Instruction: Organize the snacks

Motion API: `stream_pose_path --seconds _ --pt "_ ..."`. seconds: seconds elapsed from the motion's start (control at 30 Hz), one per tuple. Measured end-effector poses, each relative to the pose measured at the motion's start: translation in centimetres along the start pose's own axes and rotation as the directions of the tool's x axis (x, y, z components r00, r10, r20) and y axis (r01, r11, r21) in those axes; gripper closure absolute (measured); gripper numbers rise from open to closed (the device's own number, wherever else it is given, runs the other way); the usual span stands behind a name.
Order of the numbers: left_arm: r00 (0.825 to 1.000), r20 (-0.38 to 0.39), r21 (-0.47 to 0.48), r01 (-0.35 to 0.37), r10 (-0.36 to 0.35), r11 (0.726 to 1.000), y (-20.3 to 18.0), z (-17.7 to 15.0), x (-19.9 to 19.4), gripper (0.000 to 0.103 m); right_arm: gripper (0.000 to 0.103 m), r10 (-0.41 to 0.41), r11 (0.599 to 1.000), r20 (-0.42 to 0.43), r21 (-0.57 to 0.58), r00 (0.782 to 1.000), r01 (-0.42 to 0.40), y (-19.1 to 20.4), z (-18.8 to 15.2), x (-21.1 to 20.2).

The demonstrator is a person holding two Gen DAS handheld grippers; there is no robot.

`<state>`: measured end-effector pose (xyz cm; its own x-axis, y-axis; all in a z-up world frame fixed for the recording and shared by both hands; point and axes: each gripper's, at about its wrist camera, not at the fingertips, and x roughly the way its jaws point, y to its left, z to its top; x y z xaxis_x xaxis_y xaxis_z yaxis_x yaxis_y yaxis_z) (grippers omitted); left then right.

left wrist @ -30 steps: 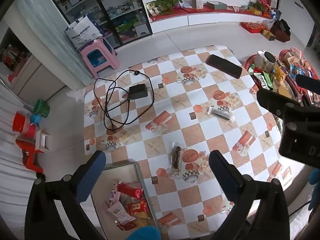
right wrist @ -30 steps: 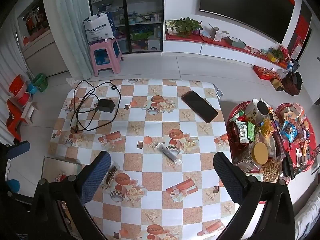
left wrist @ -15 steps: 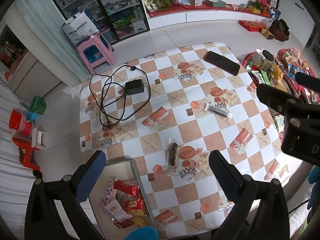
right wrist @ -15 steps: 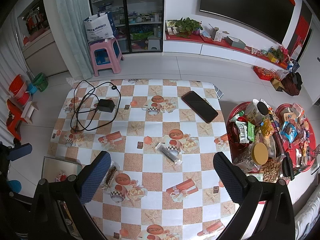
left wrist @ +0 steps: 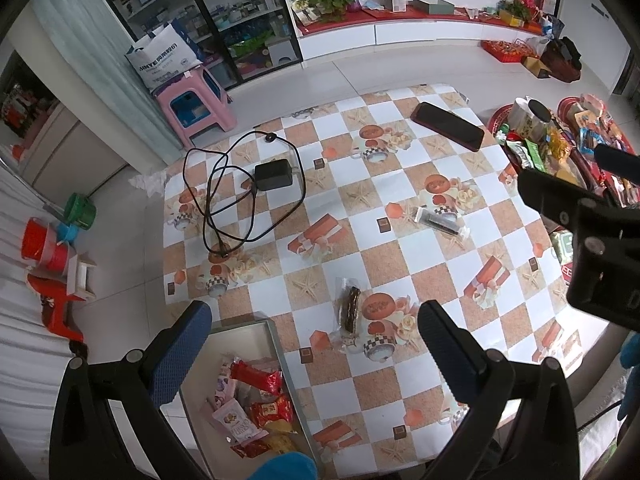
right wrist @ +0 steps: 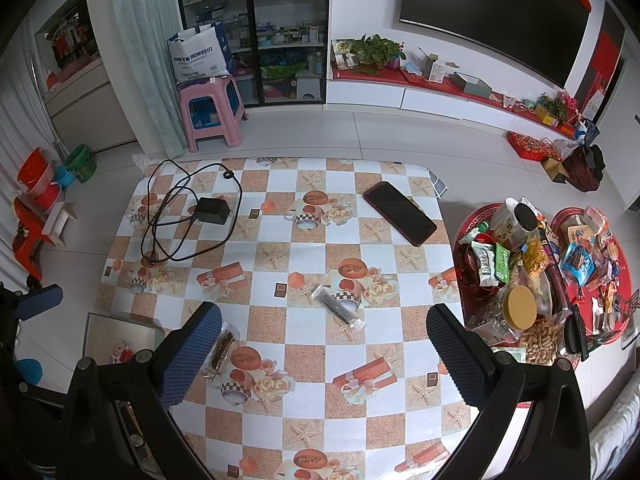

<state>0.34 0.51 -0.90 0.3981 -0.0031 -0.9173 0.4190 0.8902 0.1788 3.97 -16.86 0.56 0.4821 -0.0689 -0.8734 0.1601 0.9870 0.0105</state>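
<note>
Checkered tablecloth (left wrist: 400, 272) carries a light, crinkly, slippery wrapped bar (left wrist: 349, 307) just beside the box (left wrist: 276, 344); pinch mid-length, left gripper (left wrist: 316, 344) and right gripper (right wrist: 324, 344) both gaping, empty.

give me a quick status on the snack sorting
Both hand-held grippers open, empty: left, right. Two clear-wrapped dark snack bars loose on checkered tablecloth. Nothing blocking.

Light: bright, even and diffuse indoors; no source is seen.
Shadows: soft and faint.
Glare: mild sheen on the glossy white floor tiles (right wrist: 400, 140).
Distortion: strong fisheye bending, dark vignetted corners.
Focus: centre sharp, edges softened.
</note>
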Motion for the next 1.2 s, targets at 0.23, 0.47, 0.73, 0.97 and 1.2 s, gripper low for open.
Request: stream_pose_path --seconds 0.23,0.47,0.73,0.97,1.2 --pt "1.0 0.001 0.001 -0.003 0.003 1.0 0.0 -0.1 0.1 0.0 0.0 -0.001 1.0 0.0 0.0 1.0 0.001 -0.1 0.0 0.0" --pt "1.0 -0.006 0.001 0.004 -0.004 1.0 0.2 -0.3 0.4 0.0 0.0 -0.007 1.0 -0.003 0.007 1.0 0.007 -0.5 -0.2 0.1" --pt "0.993 -0.1 0.019 0.062 -0.06 0.998 -3.5 -1.4 5.0 0.0 0.0 -0.039 0.998 -0.038 0.052 0.999 0.041 -4.2 -1.9 0.5" --pt "0.98 -0.179 0.02 0.095 -0.09 0.995 -12.0 -1.8 12.0 0.0 0.0 -0.078 0.991 -0.155 0.099 0.985 0.094 -10.1 -6.8 3.0" --pt "0.985 -0.161 -0.062 0.048 -0.057 0.997 -17.7 0.0 19.1 0.0 0.0 -0.098 0.988 -0.277 0.088 0.956 0.127 -13.9 -10.9 6.5"
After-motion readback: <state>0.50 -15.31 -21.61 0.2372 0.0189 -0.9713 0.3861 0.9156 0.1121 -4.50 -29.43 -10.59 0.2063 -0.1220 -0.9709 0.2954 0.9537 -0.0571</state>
